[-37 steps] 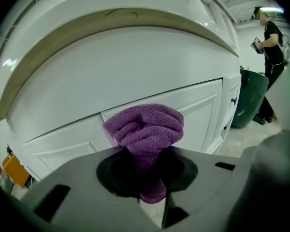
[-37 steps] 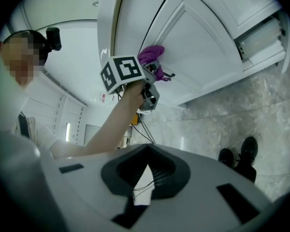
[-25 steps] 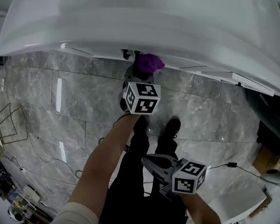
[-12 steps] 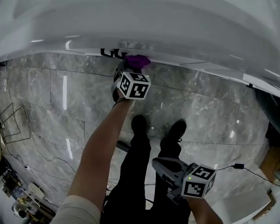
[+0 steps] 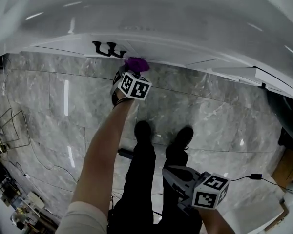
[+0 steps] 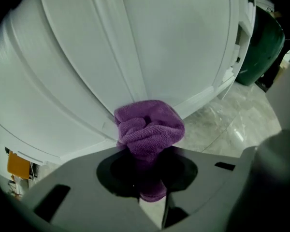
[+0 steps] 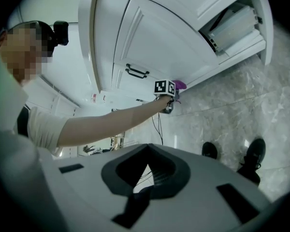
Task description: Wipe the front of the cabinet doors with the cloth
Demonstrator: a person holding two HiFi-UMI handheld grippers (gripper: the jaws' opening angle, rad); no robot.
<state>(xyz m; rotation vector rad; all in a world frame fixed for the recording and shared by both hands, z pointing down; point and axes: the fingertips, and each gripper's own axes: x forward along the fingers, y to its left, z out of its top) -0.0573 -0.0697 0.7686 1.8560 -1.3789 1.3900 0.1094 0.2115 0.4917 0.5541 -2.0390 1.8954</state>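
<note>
A bunched purple cloth (image 6: 150, 125) is pressed against the lower edge of a white cabinet door (image 6: 87, 71), and my left gripper (image 6: 147, 153) is shut on it. In the head view the cloth (image 5: 136, 63) touches the door just right of two black handles (image 5: 109, 48), with the left gripper (image 5: 132, 69) on an outstretched arm. The right gripper view shows the same cloth (image 7: 180, 85) far off, below the handles (image 7: 137, 72). My right gripper (image 5: 168, 172) hangs low by the person's legs, jaws together and holding nothing.
A grey marble floor (image 5: 210, 121) runs under the cabinet. A dark green bin (image 6: 261, 47) stands at the cabinet's right end, beside an open compartment (image 7: 232, 28). A wire frame (image 5: 12, 128) and cables lie at the left. The person's shoes (image 5: 144, 130) stand below the left gripper.
My left gripper has slid left along the door's lower edge with the cloth, and the black handles have come into view. The right gripper has stayed low.
</note>
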